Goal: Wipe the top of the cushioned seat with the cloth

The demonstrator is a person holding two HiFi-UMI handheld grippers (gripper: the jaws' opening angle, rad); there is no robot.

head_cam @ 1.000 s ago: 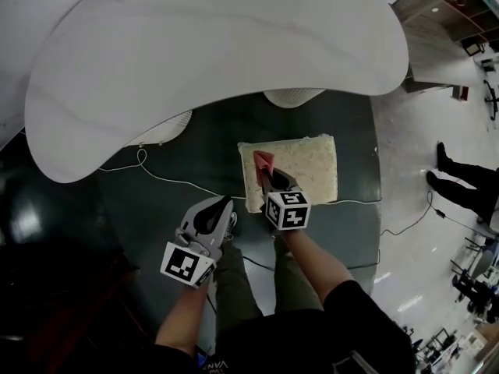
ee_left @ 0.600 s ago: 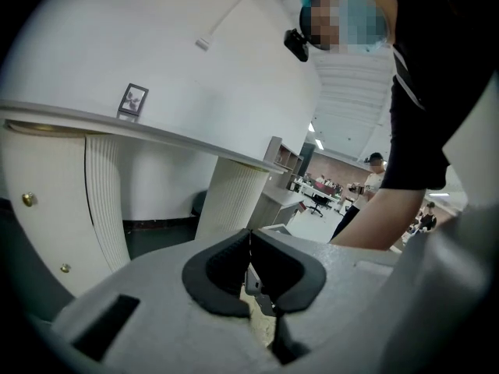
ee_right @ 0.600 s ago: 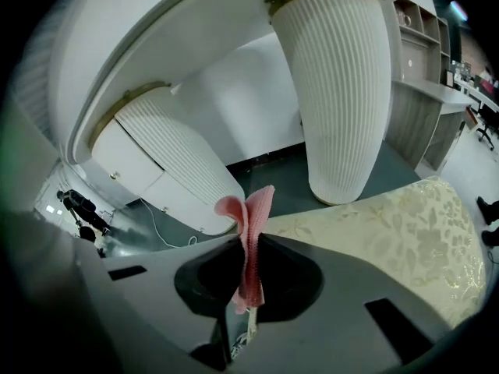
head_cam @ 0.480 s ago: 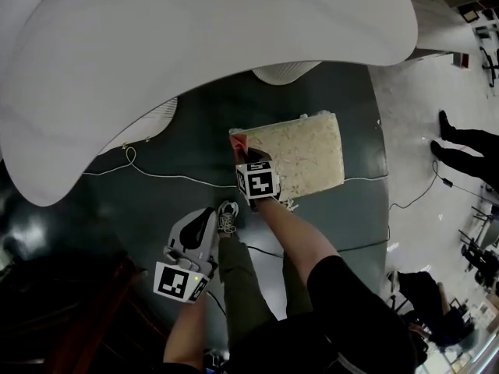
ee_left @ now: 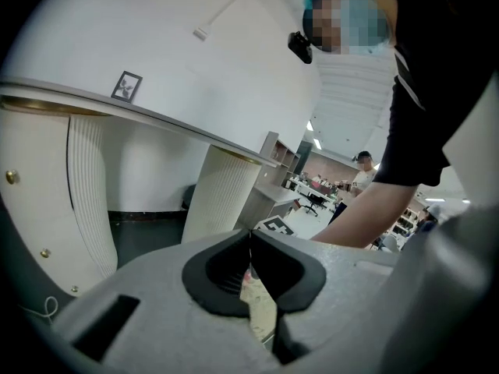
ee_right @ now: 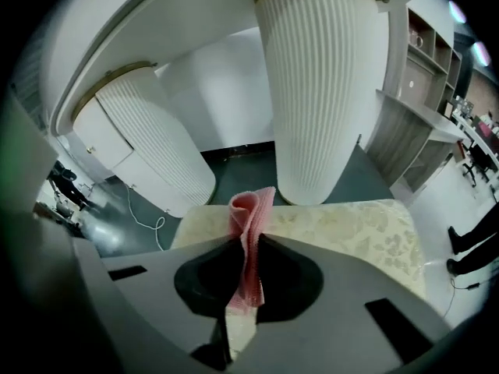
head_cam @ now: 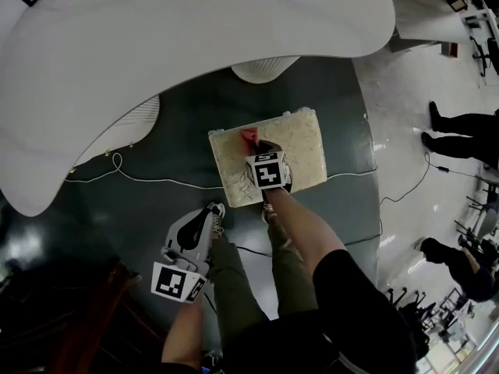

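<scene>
Jaws on the right gripper (ee_right: 248, 238) are being pressed together on a pink cloth (ee_right: 251, 209), with its folded end sticking out past the tips. That cloth is being held over the far left part of the cushioned seat (head_cam: 306, 140), a pale patterned square pad on the dark floor (head_cam: 179, 158), just near of a ribbed white table leg (ee_right: 321, 92). Contact with the seat top cannot be told. Left gripper (ee_left: 249, 244) jaws are being held together, nothing between them. It is being carried beside the person's leg (head_cam: 234, 283), near left of the seat, well apart.
</scene>
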